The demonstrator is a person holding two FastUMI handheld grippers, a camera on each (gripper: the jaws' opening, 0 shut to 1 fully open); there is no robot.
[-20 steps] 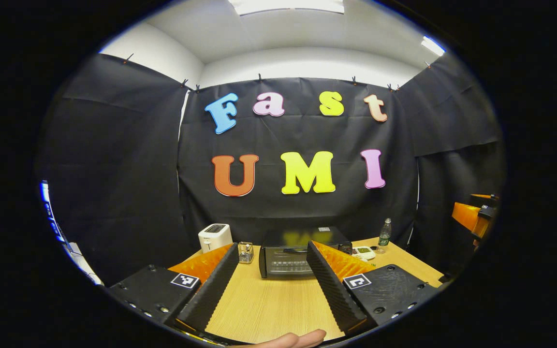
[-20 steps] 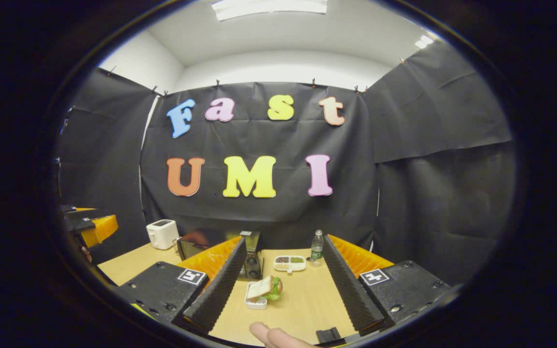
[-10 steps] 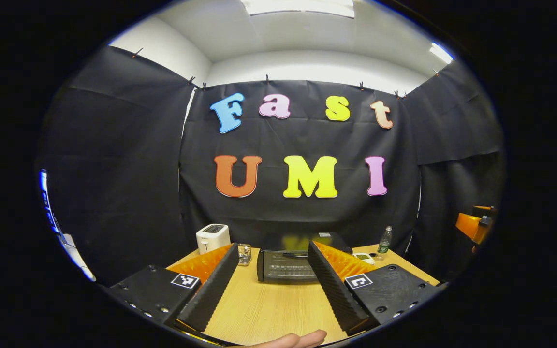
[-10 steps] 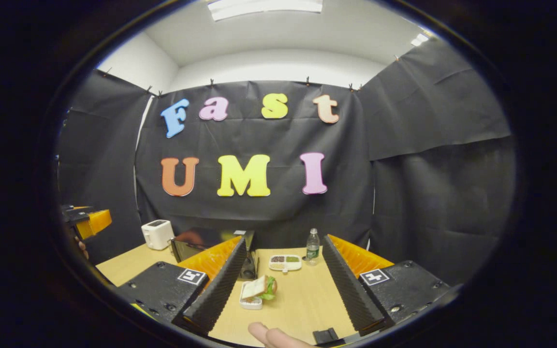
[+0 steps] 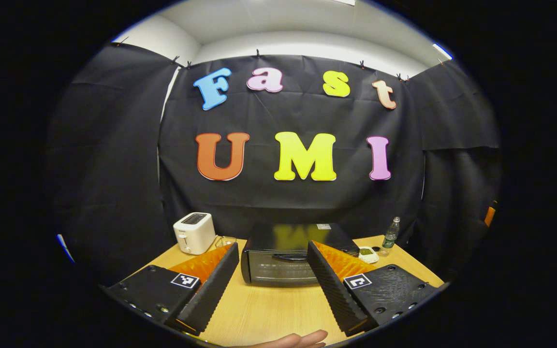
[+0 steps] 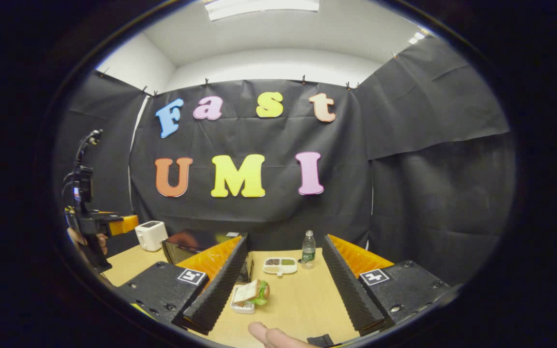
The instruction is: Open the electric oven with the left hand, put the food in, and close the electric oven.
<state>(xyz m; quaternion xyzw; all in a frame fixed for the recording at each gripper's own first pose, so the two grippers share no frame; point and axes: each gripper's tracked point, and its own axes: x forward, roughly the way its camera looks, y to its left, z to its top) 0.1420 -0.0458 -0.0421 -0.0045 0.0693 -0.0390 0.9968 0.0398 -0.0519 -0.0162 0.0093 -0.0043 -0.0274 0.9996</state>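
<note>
The black electric oven stands on the wooden table with its door shut and its handle across the top of the door. My left gripper is open just in front of it, fingers to either side of the door, not touching. In the right gripper view the food, a sandwich in a small white tray, lies on the table between the fingers of my open right gripper, which hangs above it. The oven sits to the left there, and the left gripper comes in from the far left.
A white toaster stands left of the oven. Right of it are a small divided dish and a plastic bottle. Fingers of the holding hands show at the bottom edge of both views. Black cloth walls close the table's back and sides.
My left gripper has moved forward and the oven now looms larger between its fingers. In the right gripper view the left gripper has come further in. The right gripper has barely shifted.
</note>
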